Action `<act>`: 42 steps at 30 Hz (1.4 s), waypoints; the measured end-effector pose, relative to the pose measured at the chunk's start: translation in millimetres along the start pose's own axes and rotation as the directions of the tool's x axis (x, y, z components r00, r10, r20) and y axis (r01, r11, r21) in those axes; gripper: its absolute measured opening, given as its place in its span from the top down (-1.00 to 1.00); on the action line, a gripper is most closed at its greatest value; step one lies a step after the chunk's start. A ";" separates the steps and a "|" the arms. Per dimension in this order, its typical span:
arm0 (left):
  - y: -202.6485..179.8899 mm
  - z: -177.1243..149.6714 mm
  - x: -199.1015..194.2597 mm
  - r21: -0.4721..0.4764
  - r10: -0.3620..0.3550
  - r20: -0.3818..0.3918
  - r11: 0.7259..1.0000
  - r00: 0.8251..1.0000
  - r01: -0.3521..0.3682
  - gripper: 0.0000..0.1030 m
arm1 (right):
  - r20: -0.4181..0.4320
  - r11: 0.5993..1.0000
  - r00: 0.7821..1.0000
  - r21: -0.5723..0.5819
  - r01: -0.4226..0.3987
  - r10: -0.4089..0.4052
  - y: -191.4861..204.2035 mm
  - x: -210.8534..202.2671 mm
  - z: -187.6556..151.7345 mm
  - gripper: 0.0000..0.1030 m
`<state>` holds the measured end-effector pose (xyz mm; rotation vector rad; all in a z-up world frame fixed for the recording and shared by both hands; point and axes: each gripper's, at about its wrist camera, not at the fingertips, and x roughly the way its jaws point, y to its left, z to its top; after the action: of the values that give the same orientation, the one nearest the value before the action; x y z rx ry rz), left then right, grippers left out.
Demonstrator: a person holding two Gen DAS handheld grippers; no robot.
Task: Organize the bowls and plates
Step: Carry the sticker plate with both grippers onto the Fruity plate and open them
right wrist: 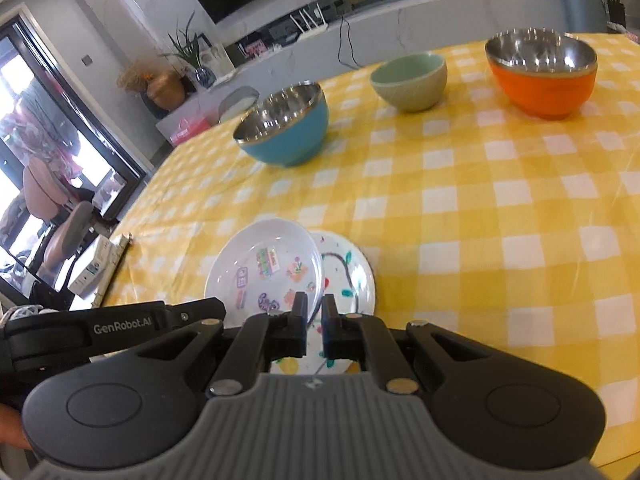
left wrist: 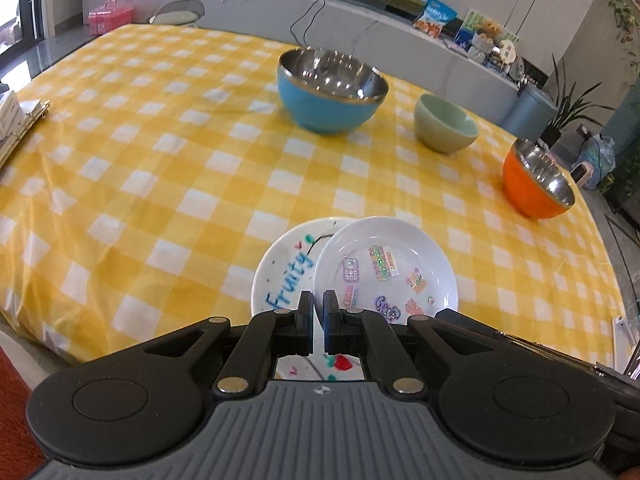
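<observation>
Yellow checked tabletop: low in both frames, a sticker plate lies askew over a painted plate, so the plates look partly stacked, while the blue bowl, green bowl and orange bowl stand apart across the upper right, not yet nested. Left tool and right tool are both clenched, seemingly on plate rims. Tool bodies hide the near rims, so exactly which plate each grips is unclear.

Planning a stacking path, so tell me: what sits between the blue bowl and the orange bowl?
The green bowl sits between the blue bowl and the orange bowl, apart from both; both wrist views show it.
</observation>
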<state>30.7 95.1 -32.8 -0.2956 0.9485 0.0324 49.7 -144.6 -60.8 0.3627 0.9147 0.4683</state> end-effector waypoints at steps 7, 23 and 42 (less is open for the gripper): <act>7.0 -4.2 8.5 -0.022 0.025 -0.041 0.999 0.999 -0.026 0.91 | -0.054 0.999 0.998 0.041 -0.017 0.019 -5.5 13.2 -2.5 0.92; 7.4 -3.9 12.7 -0.031 0.021 -0.058 0.999 0.998 -0.023 0.78 | -0.069 0.997 0.997 0.073 -0.024 0.029 -9.6 21.8 -2.9 0.83; -12.7 16.8 -23.4 -0.037 -0.023 0.080 0.999 0.997 0.026 0.17 | 0.103 0.989 0.993 -0.126 0.075 -0.062 8.8 -18.8 13.6 0.27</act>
<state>32.3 89.7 -1.8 -0.3382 0.8655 0.0395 49.1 -148.5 -36.3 0.2326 0.7932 0.4400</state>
